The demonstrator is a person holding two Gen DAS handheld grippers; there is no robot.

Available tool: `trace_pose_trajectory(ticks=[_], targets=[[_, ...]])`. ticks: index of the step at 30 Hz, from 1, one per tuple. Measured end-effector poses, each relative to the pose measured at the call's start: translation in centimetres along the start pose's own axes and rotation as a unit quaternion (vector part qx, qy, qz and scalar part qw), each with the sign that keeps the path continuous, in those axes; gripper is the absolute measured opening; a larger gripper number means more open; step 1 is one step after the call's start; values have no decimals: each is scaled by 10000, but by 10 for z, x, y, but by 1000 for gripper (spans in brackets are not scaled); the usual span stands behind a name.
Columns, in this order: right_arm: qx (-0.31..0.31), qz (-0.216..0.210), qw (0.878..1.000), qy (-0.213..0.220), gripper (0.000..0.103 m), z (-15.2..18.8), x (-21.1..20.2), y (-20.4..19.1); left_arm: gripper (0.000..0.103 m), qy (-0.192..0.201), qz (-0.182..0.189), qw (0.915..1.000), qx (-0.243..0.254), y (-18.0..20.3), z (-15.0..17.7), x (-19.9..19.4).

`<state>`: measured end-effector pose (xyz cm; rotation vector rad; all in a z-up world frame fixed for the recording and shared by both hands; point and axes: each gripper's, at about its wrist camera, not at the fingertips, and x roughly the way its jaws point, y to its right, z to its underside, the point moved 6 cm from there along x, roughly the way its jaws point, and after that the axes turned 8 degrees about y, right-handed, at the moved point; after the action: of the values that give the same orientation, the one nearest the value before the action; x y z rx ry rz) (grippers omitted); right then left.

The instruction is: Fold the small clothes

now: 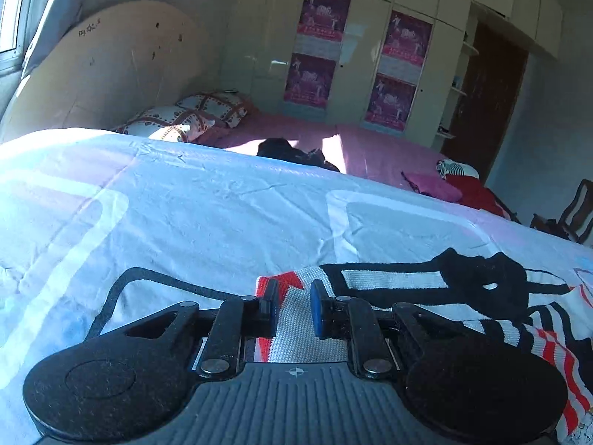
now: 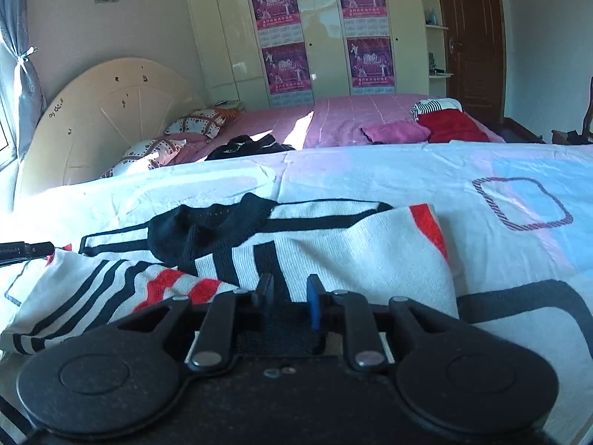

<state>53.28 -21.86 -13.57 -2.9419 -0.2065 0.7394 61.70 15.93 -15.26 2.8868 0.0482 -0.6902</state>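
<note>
A small white knit sweater (image 2: 333, 244) with black and red stripes and a black collar lies rumpled on the pale printed bedsheet (image 2: 481, 170). It also shows in the left wrist view (image 1: 393, 282). My left gripper (image 1: 294, 306) is open, its fingers straddling the sweater's left edge with knit fabric between them. My right gripper (image 2: 289, 298) is open low over the sweater's near edge, with fabric between the fingers. The tip of the left gripper shows at the far left in the right wrist view (image 2: 26, 250).
Beyond the sheet lies a pink bedspread (image 2: 352, 118) with a black garment (image 2: 248, 146), a pink garment (image 2: 396, 131), a red garment (image 2: 452, 126) and patterned pillows (image 2: 196, 122). A cream headboard (image 2: 107, 111) stands left; a wardrobe (image 2: 315, 29) and door behind.
</note>
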Motion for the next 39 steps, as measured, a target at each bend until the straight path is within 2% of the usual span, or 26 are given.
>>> trace_pose_trajectory(ticks=[1, 2, 3, 5, 8, 10, 11, 13, 14, 15, 16, 18, 19, 22, 28, 32, 36, 39], targets=[[-57, 12, 9999, -85, 21, 3, 4, 0, 36, -182, -110, 9998, 61, -3, 5, 9], [-125, 135, 9993, -315, 20, 10, 13, 2, 48, -396, -226, 9989, 103, -6, 13, 18], [-160, 200, 9985, -492, 19, 17, 21, 5, 51, -340, -247, 9991, 93, -9, 17, 19], [-212, 198, 9986, -452, 19, 13, 14, 3, 51, -355, -177, 9992, 41, -10, 14, 7], [-144, 100, 9998, -105, 22, 3, -16, 1, 51, 20, 119, 9999, -32, -2, 7, -43], [-138, -47, 9999, -9, 22, 4, -32, -4, 51, 85, 284, 9996, -2, 8, 15, -70], [-214, -66, 9997, -76, 21, 10, -33, -6, 51, 49, 378, 9993, 47, 14, 22, -78], [-450, 173, 9967, -660, 20, 34, -15, -7, 51, -257, 377, 9978, 474, 26, 46, -79], [-463, 190, 9974, -515, 21, 36, -16, -7, 51, -419, 247, 9958, 772, 28, 62, -75], [-447, 225, 9971, -572, 22, 35, -16, -7, 62, -235, 179, 9948, 970, 30, 65, -78], [-439, 261, 9966, -646, 22, 33, -19, -7, 65, -265, 111, 9947, 983, 28, 65, -80], [-392, 313, 9973, -535, 25, 25, -34, -5, 65, -319, 101, 9967, 736, 20, 56, -89], [-390, 343, 9978, -406, 29, 21, -46, -2, 65, -220, 86, 9972, 716, 17, 52, -97], [-191, 431, 9986, -258, 31, 21, -87, 14, 65, -148, 167, 9974, 690, 9, 51, -127], [549, 630, 9954, -476, 39, 55, -164, 54, 65, -614, 510, 9967, 161, -10, 88, -196], [1106, 511, 9899, -723, 42, 90, -207, 67, 65, -987, 600, 9931, -178, -20, 124, -245], [1636, 163, 9809, -1041, 43, 125, -232, 76, 65, -1082, 617, 9898, -689, -24, 149, -288], [1894, -129, 9759, -1072, 42, 141, -252, 82, 63, -1216, 813, 9833, -1084, -15, 169, -314]])
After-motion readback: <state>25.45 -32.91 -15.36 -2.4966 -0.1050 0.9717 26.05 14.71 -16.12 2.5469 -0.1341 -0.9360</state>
